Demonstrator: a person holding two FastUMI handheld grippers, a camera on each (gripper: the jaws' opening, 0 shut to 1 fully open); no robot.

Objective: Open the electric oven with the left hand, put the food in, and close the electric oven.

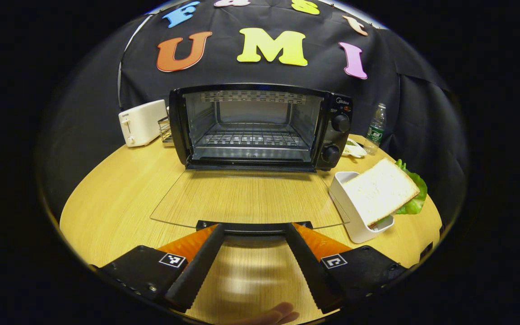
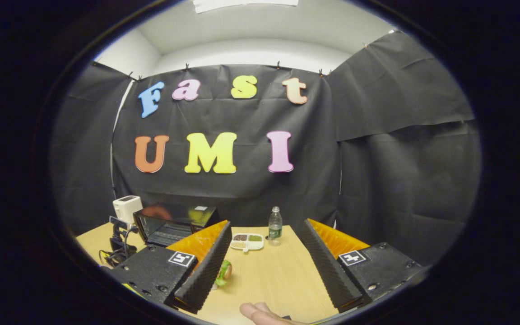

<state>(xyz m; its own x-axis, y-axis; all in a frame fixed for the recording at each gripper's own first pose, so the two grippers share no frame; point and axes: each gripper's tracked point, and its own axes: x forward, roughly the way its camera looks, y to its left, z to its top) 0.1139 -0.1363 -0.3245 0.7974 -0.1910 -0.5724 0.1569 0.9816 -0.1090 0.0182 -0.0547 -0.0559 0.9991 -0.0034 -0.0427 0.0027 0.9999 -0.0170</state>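
A: Black cloth hangs behind a round-edged wooden table (image 1: 120,189), and the electric oven (image 1: 260,126) sits toward the table's far edge, facing us. Its glass door (image 1: 248,198) lies folded down flat over the wood, and the wire rack (image 1: 251,137) inside is bare.

B: So the opening looks done. Where is the left gripper (image 1: 253,230)?

A: Its jaws are spread wide with nothing between them, the tips at either end of the door's black handle bar (image 1: 253,225). Whether they touch the bar I cannot tell.

B: And the food?

A: A sandwich (image 1: 382,192), white bread with lettuce showing under it, leans in a white container (image 1: 355,212) at the table's right edge, just beside the door's right corner.

B: The right gripper (image 2: 266,259)?

A: Raised, looking over the table, jaws also wide apart and empty. From there the sandwich peeks out just past its left finger (image 2: 208,266).

B: I'd say loading comes next. Bring the right gripper down on the sandwich, pinch across both slices gently so the filling stays in, and lift it clear of the container wall first.

A: Then carry it above the glass, not dragging across it, and set it mid-rack. The left one should back off the handle so the door stays down.
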